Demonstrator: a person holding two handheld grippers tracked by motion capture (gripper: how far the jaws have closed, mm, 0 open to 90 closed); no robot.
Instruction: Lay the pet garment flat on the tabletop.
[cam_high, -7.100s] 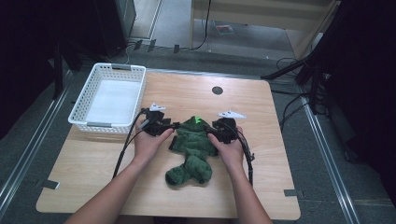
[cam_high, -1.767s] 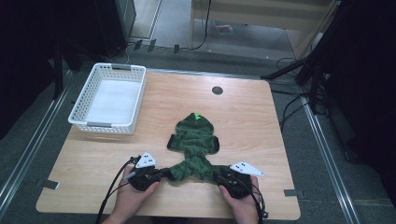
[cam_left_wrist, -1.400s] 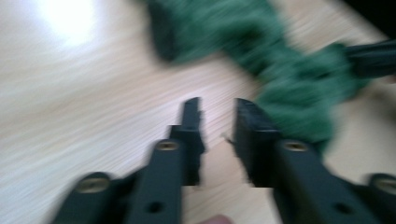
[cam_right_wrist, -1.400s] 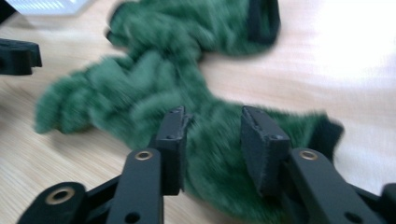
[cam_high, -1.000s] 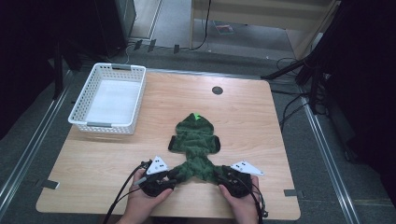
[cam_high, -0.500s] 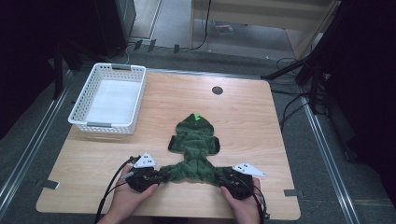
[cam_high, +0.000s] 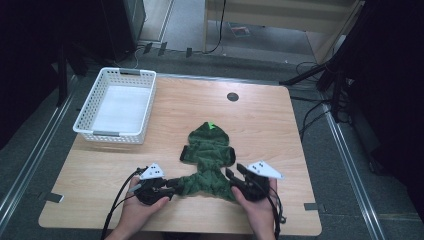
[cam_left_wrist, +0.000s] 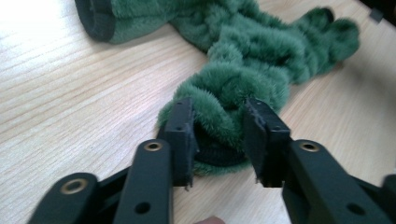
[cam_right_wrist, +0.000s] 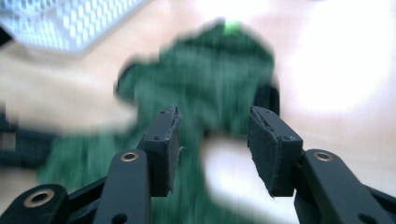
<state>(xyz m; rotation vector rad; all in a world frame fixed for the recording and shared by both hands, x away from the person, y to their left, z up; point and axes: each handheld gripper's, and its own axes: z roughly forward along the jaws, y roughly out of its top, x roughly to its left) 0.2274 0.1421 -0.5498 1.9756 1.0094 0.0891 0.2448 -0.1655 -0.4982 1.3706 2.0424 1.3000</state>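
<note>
Left tongs (cam_high: 170, 184) and right tongs (cam_high: 234, 176) flank the green plush garment's (cam_high: 207, 160) lower legs, low centre in the high view; its long axis runs up the worktop (cam_high: 280, 125). Left gripper view: jaws just widening, loosely straddling a leg cuff (cam_left_wrist: 219, 135). Right gripper view, blurred: jaws opening, spread, nothing pinched.

High view looks down over the table (cam_high: 280, 115); both gripper views sit close, sharing the green garment (cam_high: 207, 155).
</note>
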